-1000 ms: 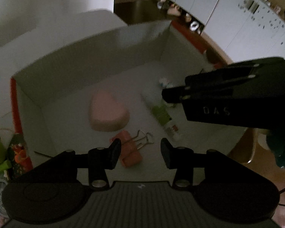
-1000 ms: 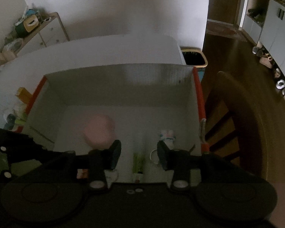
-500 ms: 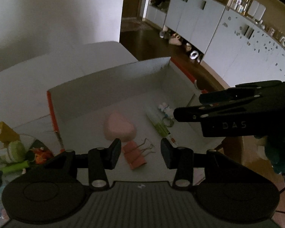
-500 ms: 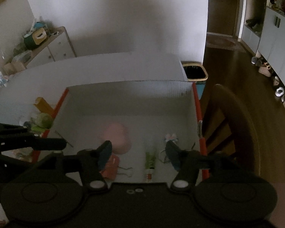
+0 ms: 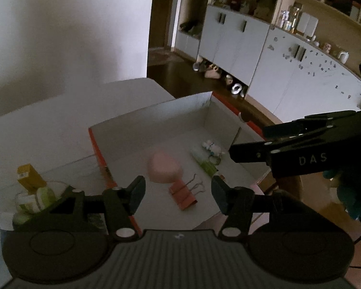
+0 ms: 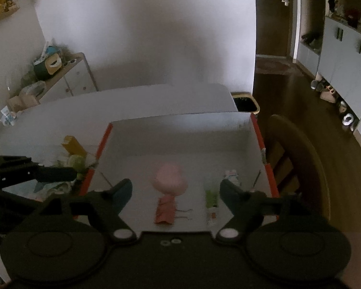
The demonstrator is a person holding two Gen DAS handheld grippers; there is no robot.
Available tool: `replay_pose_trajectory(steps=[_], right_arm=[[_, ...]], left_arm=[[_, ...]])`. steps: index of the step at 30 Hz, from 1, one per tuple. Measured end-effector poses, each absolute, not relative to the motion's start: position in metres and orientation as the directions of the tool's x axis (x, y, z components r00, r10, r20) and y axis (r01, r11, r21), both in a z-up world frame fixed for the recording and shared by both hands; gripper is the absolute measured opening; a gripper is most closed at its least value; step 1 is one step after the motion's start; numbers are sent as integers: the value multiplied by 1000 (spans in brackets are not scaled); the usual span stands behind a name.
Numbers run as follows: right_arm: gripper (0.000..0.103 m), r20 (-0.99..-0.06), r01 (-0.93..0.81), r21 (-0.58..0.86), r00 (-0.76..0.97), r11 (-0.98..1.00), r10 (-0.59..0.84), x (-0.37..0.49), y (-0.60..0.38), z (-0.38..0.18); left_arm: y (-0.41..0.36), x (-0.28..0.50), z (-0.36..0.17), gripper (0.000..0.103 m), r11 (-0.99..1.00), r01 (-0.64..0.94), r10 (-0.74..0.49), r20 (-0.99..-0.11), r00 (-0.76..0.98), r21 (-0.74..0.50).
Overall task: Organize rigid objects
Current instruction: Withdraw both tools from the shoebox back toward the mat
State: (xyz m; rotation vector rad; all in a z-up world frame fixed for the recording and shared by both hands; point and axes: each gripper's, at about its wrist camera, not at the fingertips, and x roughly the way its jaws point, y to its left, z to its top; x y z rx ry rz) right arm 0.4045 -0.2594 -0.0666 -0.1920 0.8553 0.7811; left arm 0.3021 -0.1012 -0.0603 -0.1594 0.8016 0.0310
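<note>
Here, one open white box with orange-red rims sits on one white table, near the table's right end. The box floor carries four separate items, all lying flat and none touching a gripper:

1. One pink heart-shaped block, near the middle of the floor.
2. One salmon-pink binder clip with its wire handles folded out, just beside the block on the near side.
3. One green-and-white tube, lying lengthwise to the right of the block.
4. One small white figurine, at the far end of the tube; whether the two touch cannot be told.

Outside the box, against its left wall, a cluster of loose items stands on the table: one yellow carton and one round green object. The remainder of the cluster is too dim to count.

The left gripper hangs above the near left part of the box. Its jaws have just been opening; they stand apart with nothing between them. The right gripper hangs above the near right part of the box. Its jaws have likewise just been opening; they stand wide apart and hold nothing.

One wooden chair stands beside the table's right end.
</note>
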Motion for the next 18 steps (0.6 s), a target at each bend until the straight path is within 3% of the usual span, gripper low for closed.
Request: replay_pose_trajectory(steps=[14, 18], right_arm=[[102, -625, -645, 202, 495, 737, 604, 322, -238, -55], [103, -596, -644, 203, 516, 738, 615, 300, -228, -55]], left_arm=[[-52, 237, -56, 72, 985, -88, -32, -667, 744, -145], [-33, 219, -54, 83, 983, -118, 3, -637, 771, -138]])
